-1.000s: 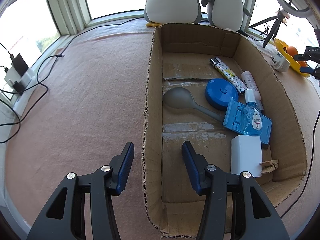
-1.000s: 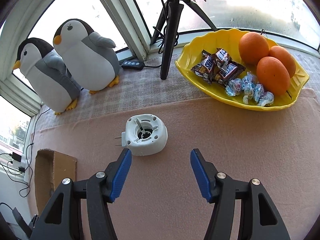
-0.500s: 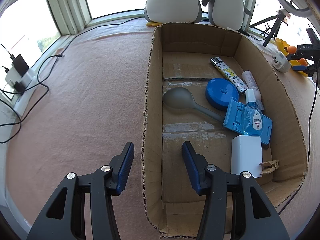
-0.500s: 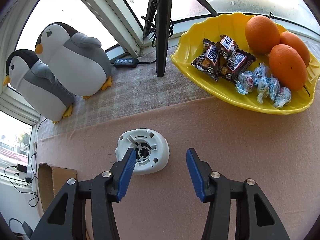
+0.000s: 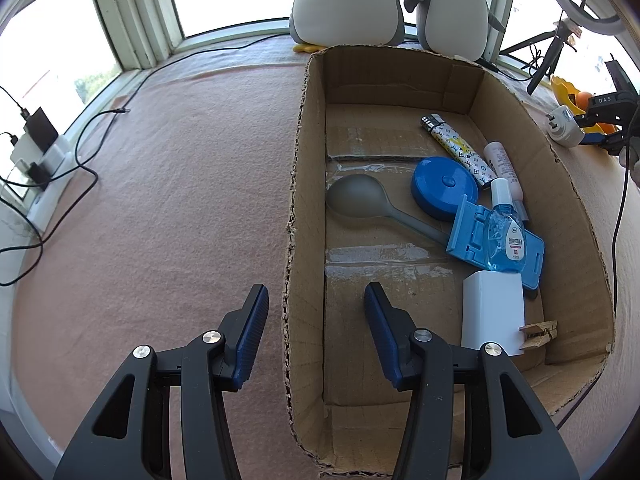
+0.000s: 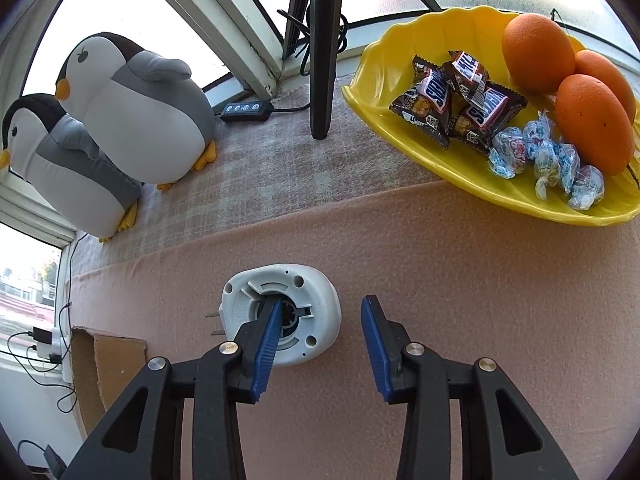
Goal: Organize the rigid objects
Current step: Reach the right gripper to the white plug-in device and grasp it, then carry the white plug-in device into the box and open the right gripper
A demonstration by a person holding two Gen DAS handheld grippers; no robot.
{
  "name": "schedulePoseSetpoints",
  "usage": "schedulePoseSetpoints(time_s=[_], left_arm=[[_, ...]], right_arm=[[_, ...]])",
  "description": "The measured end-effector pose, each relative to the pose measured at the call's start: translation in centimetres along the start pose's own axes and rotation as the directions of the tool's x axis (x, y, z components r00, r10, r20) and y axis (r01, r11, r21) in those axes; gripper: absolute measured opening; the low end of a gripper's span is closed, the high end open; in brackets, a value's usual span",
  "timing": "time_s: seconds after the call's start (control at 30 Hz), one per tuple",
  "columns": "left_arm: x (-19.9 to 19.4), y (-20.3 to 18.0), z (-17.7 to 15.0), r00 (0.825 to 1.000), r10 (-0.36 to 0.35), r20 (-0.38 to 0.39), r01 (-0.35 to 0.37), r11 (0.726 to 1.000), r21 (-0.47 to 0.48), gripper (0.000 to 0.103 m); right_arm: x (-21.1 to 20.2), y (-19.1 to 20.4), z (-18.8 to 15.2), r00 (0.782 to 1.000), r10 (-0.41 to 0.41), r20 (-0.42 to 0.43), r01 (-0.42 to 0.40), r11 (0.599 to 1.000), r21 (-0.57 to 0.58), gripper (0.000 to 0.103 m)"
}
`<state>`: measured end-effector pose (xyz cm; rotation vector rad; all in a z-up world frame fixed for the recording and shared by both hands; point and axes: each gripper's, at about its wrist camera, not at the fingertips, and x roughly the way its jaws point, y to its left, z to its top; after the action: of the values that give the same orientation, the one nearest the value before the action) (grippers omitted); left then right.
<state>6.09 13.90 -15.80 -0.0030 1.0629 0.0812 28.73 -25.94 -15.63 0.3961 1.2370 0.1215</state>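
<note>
Right gripper (image 6: 320, 344) tilts down over the white plug-in adapter (image 6: 280, 314) on the pink tabletop (image 6: 460, 280); its fingers have just been closing, the left one sits in the adapter's centre recess, the right one is outside the body and not touching, so nothing is clamped. Left gripper (image 5: 316, 336) straddles the left wall of the cardboard box (image 5: 304, 200), fingers apart and gripping nothing. The box holds a grey spoon (image 5: 360, 200), blue round case (image 5: 442, 188) and lighter (image 5: 456, 144).
</note>
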Motion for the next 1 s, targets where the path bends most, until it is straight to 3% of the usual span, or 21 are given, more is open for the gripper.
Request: schedulePoseSetpoints(time_s=[0.13,0.7,1.0], left_arm=[[0.0,0.0,0.0,1.000,0.000,0.000,0.000,1.000,0.000,0.051],[-0.1,0.3,-0.2,1.000,-0.007,0.002,0.007,1.000,-0.008,0.051],[-0.1,0.2,-0.2,1.000,-0.008,0.003,0.008,1.000,-0.016,0.051]], right_arm=[[-0.1,0.0,0.0,1.000,0.020,-0.004,-0.020,1.000,0.015,0.026],[-1.8,0.6,-2.0,0.998,0.036,0.056,-0.036,0.999,0.013,0.023],[-4.6,6.3,-4.2,0.993,0.084,0.082,-0.073,0.990,-0.123,0.023]])
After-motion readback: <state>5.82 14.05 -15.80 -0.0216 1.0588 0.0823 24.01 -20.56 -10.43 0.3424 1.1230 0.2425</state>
